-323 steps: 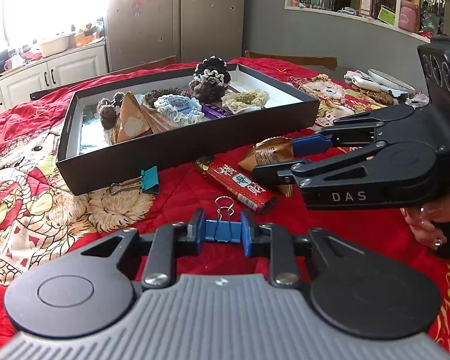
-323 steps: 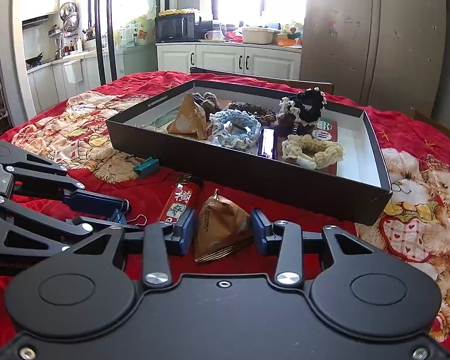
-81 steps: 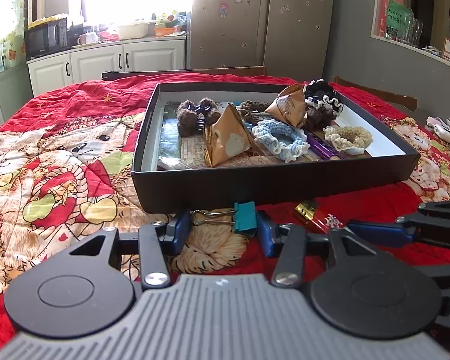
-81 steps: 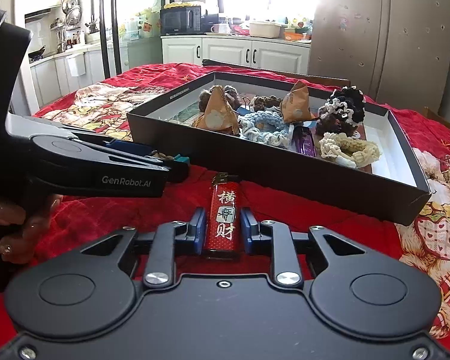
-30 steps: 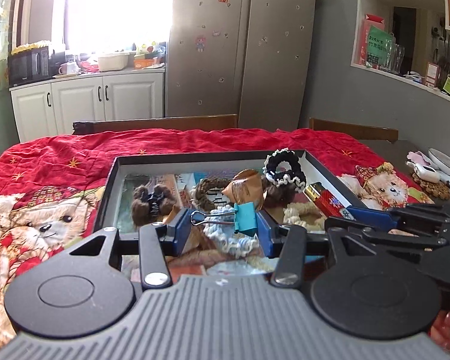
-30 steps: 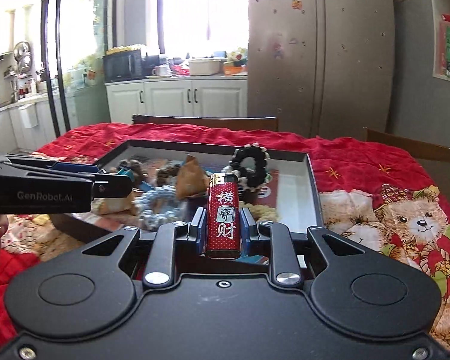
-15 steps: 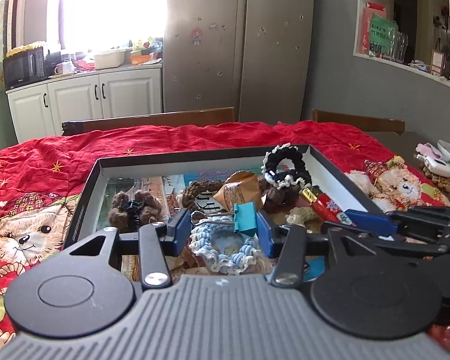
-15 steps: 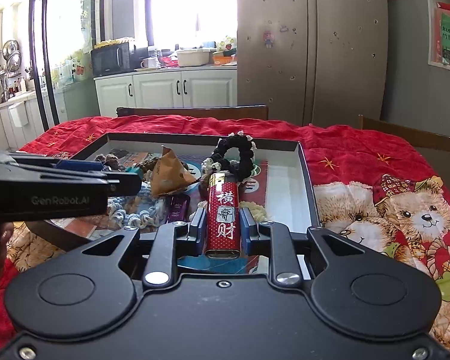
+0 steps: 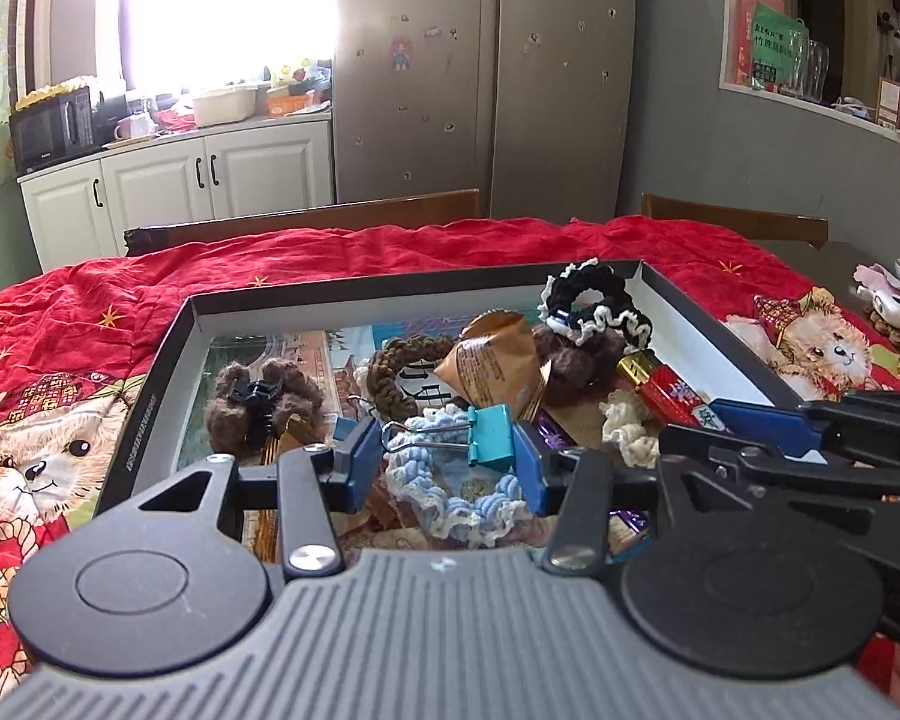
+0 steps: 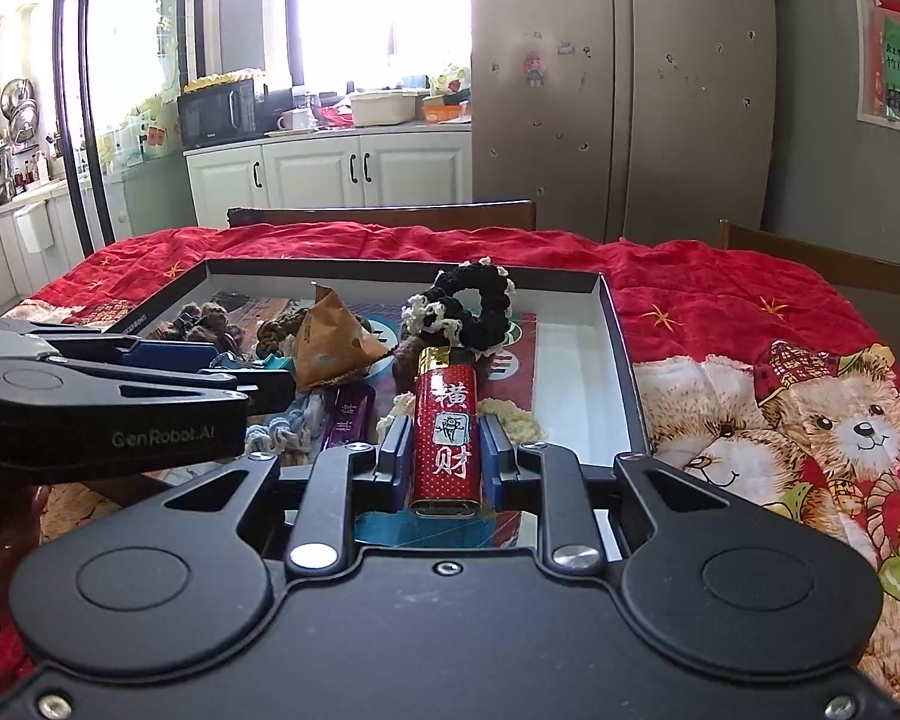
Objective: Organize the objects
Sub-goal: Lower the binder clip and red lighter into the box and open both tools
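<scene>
A black shallow box (image 9: 354, 294) lies on the red cloth with scrunchies, a brown snack packet (image 9: 492, 363) and a furry hair claw (image 9: 258, 396) inside. My left gripper (image 9: 444, 450) is shut on a teal binder clip (image 9: 491, 437) and hovers over the blue scrunchie (image 9: 486, 498) near the box's front. My right gripper (image 10: 447, 462) is shut on a red lighter (image 10: 447, 438) with a gold top, above the box's (image 10: 390, 267) right half, next to the cream scrunchie (image 10: 516, 414). In the left wrist view, the right gripper (image 9: 744, 414) and the lighter (image 9: 666, 390) show at the right.
A purple lighter (image 10: 348, 414) and a black scrunchie (image 10: 474, 300) lie in the box. The bear-print red cloth (image 10: 750, 360) covers the table. Wooden chair backs (image 9: 306, 222) stand behind it. Small items (image 9: 894, 306) sit at the far right edge. A hand (image 10: 6, 540) shows at lower left.
Both grippers have moved forward and a little down over the box, so its contents now look closer. The grips on the binder clip and the lighter are unchanged.
</scene>
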The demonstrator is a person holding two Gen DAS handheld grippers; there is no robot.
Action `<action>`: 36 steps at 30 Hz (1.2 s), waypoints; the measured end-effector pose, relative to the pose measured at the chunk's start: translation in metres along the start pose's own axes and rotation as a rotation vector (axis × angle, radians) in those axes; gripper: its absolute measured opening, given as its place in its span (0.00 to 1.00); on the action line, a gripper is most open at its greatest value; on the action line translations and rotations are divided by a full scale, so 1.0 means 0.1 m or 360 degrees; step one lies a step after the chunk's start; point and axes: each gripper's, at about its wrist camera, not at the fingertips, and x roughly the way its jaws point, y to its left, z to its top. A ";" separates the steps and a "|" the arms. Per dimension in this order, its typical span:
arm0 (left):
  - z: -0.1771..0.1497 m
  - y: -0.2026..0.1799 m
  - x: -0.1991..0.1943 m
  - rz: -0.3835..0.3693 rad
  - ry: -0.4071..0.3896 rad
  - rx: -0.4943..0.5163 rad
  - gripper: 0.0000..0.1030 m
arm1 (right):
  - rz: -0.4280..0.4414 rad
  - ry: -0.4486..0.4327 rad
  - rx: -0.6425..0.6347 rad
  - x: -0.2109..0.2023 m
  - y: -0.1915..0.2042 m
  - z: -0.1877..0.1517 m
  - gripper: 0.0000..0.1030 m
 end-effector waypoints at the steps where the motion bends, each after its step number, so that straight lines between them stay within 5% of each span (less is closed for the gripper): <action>1: 0.00 -0.01 0.01 0.0008 0.0004 0.0004 0.49 | 0.0000 0.0003 -0.0001 0.00 0.00 0.00 0.22; 36: -0.04 -0.05 0.06 0.0046 0.0029 0.0064 0.50 | 0.0003 0.0110 -0.0018 0.11 0.00 0.05 0.22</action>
